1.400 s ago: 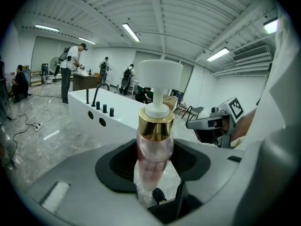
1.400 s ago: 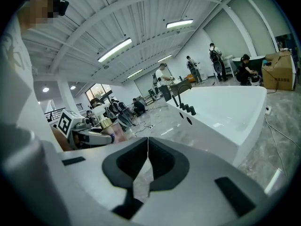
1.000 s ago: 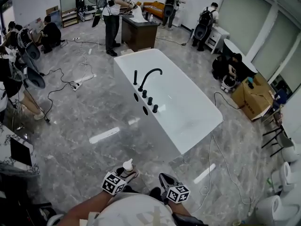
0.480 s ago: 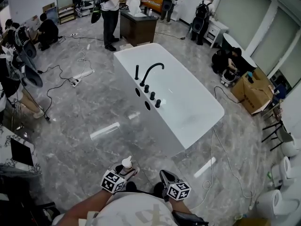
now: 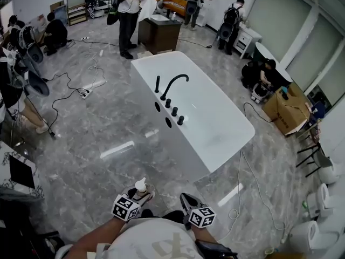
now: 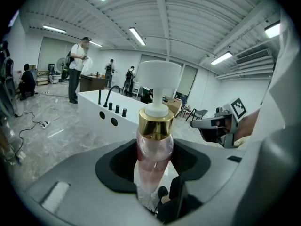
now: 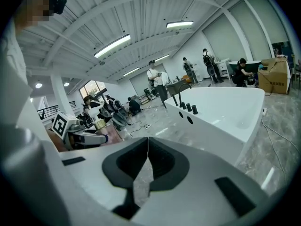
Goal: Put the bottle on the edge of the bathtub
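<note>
Lower centre of the head view: my left gripper [image 5: 141, 197] clamps the pink pump bottle [image 6: 154, 149] by its body, under the gold collar [image 6: 155, 125]. It is likely light, slick plastic, so that hold looks soundest. My right gripper [image 7: 147, 166] is closed and empty. Beyond, mid-frame, stands the white bathtub [image 5: 180, 144], well apart.

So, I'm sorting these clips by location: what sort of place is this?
Probably a big open workshop or showroom, not a home bathroom: a freestanding bathtub stands in the open, toilets line one side, and cables trail over the floor near several people working.
</note>
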Action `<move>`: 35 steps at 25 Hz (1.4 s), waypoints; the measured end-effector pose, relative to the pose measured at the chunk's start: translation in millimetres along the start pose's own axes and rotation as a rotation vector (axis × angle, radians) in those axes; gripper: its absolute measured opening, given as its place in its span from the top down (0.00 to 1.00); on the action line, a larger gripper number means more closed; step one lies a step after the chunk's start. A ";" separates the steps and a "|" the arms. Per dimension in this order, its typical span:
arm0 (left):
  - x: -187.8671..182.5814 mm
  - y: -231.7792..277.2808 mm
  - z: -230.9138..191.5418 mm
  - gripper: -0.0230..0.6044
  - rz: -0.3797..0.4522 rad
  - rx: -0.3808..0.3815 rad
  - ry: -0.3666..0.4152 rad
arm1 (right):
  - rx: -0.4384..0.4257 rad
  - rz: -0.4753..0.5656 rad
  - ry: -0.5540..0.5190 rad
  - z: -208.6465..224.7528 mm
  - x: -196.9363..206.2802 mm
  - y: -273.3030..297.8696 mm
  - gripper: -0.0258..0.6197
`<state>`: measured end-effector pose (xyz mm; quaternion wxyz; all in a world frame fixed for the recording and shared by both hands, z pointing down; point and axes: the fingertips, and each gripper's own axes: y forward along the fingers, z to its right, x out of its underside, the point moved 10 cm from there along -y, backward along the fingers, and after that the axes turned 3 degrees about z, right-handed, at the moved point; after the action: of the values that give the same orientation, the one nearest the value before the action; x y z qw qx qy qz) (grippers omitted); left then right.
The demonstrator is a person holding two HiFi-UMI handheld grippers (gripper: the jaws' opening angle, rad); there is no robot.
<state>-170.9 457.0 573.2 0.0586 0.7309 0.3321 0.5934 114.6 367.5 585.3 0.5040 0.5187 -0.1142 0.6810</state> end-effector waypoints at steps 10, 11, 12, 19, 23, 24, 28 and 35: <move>11.6 -4.2 -1.0 0.63 -0.013 -0.048 -0.044 | -0.025 -0.046 -0.005 2.0 4.3 2.8 0.95; 12.5 -3.7 -1.3 0.63 -0.017 -0.054 -0.049 | -0.029 -0.052 -0.001 3.7 5.4 4.7 0.95; 13.3 -3.1 -2.2 0.63 -0.021 -0.059 -0.053 | -0.034 -0.056 0.003 4.9 6.3 7.4 0.95; 8.4 5.9 -9.3 0.63 -0.055 -0.087 -0.062 | -0.073 -0.070 0.021 16.2 1.4 30.3 0.95; -5.9 26.8 -11.3 0.63 -0.045 -0.098 -0.064 | -0.092 -0.080 0.017 34.0 -11.8 40.0 0.95; -9.8 33.2 -11.3 0.63 -0.044 -0.098 -0.064 | -0.093 -0.084 0.017 39.2 -14.9 41.2 0.95; -29.4 58.6 -11.8 0.63 -0.044 -0.078 -0.052 | -0.089 -0.091 0.016 61.5 -31.5 47.9 0.95; -58.0 98.1 -10.7 0.63 -0.073 -0.051 -0.025 | -0.084 -0.073 0.039 99.4 -52.9 61.0 0.95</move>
<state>-144.2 345.8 575.3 0.1030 0.7240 0.3425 0.5898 121.9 241.6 607.4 0.5522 0.4874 -0.1137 0.6668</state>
